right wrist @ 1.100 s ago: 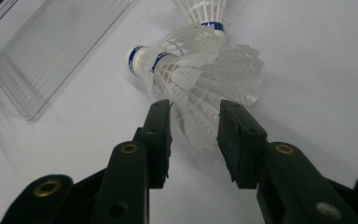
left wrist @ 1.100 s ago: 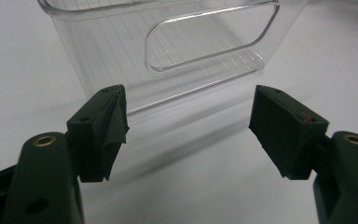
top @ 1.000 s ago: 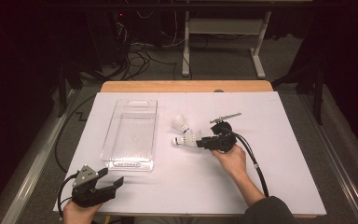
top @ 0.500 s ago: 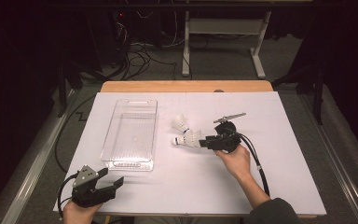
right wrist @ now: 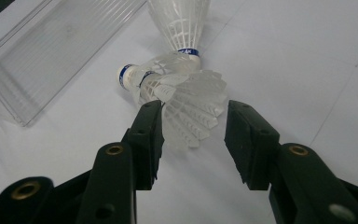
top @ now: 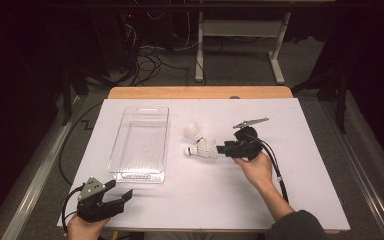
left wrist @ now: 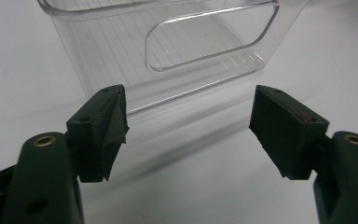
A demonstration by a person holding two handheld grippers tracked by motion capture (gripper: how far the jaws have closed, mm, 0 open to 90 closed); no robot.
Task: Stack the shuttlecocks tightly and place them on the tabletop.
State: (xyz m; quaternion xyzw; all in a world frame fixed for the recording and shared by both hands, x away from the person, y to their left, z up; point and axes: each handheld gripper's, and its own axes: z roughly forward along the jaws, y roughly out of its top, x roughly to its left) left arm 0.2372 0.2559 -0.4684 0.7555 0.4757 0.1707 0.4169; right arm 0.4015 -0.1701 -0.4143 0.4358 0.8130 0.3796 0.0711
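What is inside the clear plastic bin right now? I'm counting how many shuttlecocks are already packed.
Nothing: the clear plastic bin is empty, its ribbed floor visible throughout. Both shuttlecocks lie on the table beside it. Nothing is covered, since the walls are see-through.

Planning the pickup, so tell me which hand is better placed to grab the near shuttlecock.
Right. The right gripper already has its open jaws around the feather skirt of the near shuttlecock, not yet pressing. The left gripper sits open at the table's near edge, beyond the clear bin from it.
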